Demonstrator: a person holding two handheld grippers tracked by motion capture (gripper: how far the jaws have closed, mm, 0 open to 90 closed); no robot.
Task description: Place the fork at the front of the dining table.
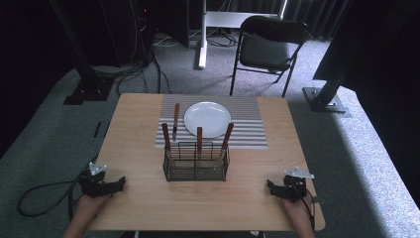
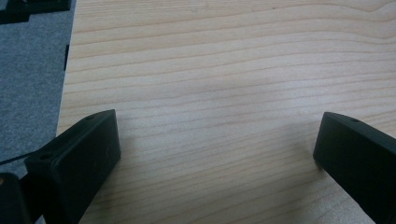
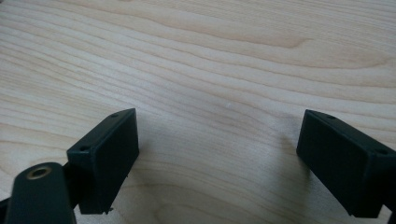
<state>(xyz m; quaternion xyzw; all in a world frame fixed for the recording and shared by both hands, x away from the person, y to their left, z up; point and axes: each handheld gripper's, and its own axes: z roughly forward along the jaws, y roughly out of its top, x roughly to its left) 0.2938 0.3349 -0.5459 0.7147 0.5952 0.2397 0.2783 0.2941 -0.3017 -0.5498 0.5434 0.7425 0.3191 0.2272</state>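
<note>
Both pairs of fingers (image 2: 79,154) stood spread wide with nothing between them, only bare wood grain showing in each gripper view. The left gripper (image 1: 110,186) and the right gripper (image 1: 277,188) rested low at the near corners of the table (image 1: 138,208), well apart from the work, probably a ready pose leaving the middle free. Between them, farther in, stood the wire caddy (image 1: 196,162), holding three wooden-handled pieces of cutlery upright so the handles were easy to reach. Beyond it, on the striped placemat (image 1: 247,124), a knife (image 1: 175,121) lay just left of the white plate (image 1: 207,119), as if a place setting had been begun.
</note>
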